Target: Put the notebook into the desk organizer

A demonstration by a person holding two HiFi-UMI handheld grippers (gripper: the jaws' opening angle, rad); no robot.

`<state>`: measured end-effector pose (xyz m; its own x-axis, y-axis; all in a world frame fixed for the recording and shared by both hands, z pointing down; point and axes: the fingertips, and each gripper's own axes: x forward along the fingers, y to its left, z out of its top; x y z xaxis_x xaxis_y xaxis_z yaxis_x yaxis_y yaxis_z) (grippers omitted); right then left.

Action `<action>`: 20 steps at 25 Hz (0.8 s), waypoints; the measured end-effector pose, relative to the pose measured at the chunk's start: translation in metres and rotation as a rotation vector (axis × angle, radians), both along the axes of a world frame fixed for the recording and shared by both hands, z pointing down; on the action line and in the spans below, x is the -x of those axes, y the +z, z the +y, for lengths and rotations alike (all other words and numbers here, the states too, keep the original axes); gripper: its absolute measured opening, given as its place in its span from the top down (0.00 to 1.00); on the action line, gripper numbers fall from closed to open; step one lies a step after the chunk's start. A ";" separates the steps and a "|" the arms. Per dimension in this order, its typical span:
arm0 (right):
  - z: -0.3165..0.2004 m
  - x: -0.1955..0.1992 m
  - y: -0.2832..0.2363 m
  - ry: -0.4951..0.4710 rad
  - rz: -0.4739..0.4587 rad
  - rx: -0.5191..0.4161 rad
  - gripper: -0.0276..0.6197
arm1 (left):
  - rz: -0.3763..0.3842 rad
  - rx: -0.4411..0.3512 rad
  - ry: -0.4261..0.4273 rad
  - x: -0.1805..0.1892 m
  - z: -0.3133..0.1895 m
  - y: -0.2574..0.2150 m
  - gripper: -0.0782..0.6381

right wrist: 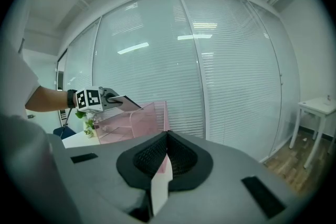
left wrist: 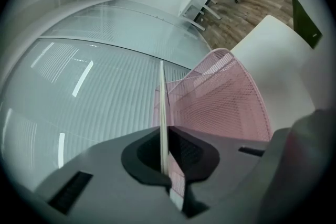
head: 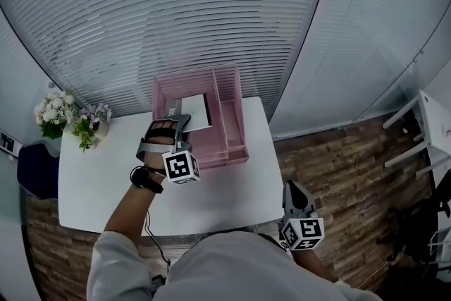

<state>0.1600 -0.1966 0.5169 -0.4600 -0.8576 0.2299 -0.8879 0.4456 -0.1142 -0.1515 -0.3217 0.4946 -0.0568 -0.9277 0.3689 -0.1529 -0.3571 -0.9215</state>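
My left gripper is shut on the notebook, a thin white book with a dark cover. It holds the notebook tilted over the left part of the pink mesh desk organizer at the back of the white table. In the left gripper view the notebook runs edge-on between the jaws, with the organizer just to its right. My right gripper hangs off the table's front right corner, jaws together and empty. From the right gripper view, the left gripper, notebook and organizer show at the left.
A pot of white flowers stands at the table's back left corner. A dark blue chair sits left of the table. A white side table is on the wooden floor at right. Glass walls with blinds close the back.
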 end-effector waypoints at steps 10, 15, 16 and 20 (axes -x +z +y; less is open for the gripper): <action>-0.018 -0.013 0.006 0.016 -0.004 0.024 0.94 | 0.017 0.194 -0.003 -0.002 -0.013 0.029 0.87; -0.022 -0.010 0.010 0.014 -0.005 0.032 0.94 | 0.024 0.378 0.007 -0.002 -0.005 0.052 0.79; -0.023 -0.009 0.011 0.014 -0.005 0.034 0.94 | 0.021 0.412 0.009 -0.001 -0.004 0.057 0.75; -0.026 -0.004 0.012 0.018 -0.006 0.035 0.94 | 0.019 0.496 0.018 0.003 -0.002 0.067 0.66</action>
